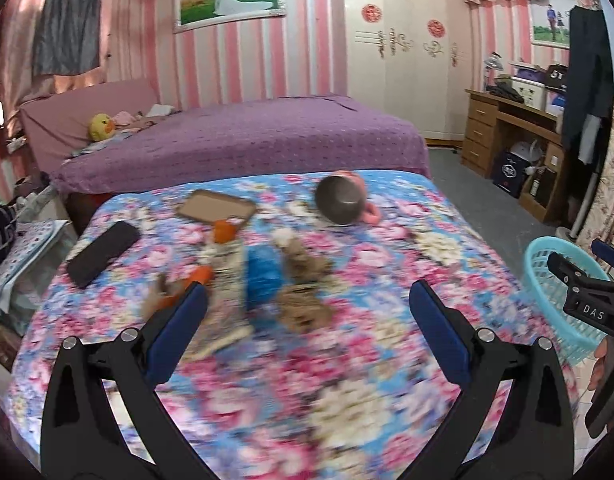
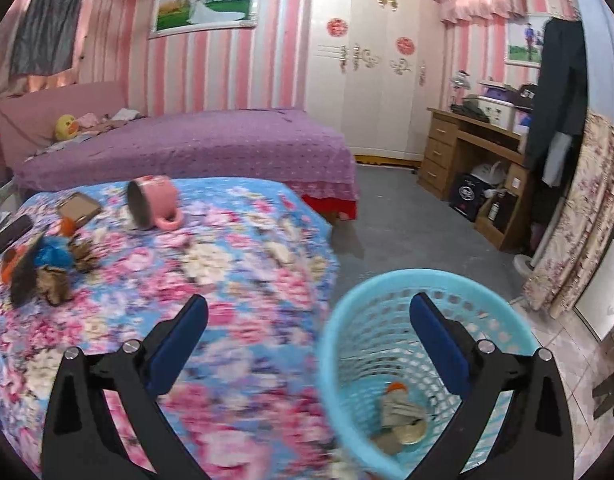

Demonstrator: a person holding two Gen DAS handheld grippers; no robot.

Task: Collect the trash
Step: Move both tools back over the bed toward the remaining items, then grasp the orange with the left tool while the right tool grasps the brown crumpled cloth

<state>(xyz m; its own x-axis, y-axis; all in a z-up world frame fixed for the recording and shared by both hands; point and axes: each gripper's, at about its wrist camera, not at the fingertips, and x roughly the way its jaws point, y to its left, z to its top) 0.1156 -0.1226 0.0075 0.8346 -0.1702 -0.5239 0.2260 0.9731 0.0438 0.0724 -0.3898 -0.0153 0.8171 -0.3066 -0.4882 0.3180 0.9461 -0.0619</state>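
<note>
A pile of trash lies on the floral bedspread (image 1: 347, 340): a crumpled blue piece (image 1: 263, 276), brown paper scraps (image 1: 307, 308), orange peel bits (image 1: 225, 232). My left gripper (image 1: 307, 312) is open and empty, above the bedspread just short of the pile. The pile also shows in the right wrist view (image 2: 51, 260). My right gripper (image 2: 307, 320) is open and empty, over the rim of the light blue basket (image 2: 347, 320), which holds several trash pieces (image 2: 399, 412). The basket shows in the left wrist view (image 1: 547, 280) beside the bed.
A pink mug (image 2: 153, 200) lies on its side on the bedspread. A brown flat box (image 1: 217, 206) and a black remote (image 1: 103, 252) lie beyond the pile. A purple bed (image 1: 247, 140), white wardrobe (image 2: 367, 80) and wooden desk (image 2: 467, 152) stand behind.
</note>
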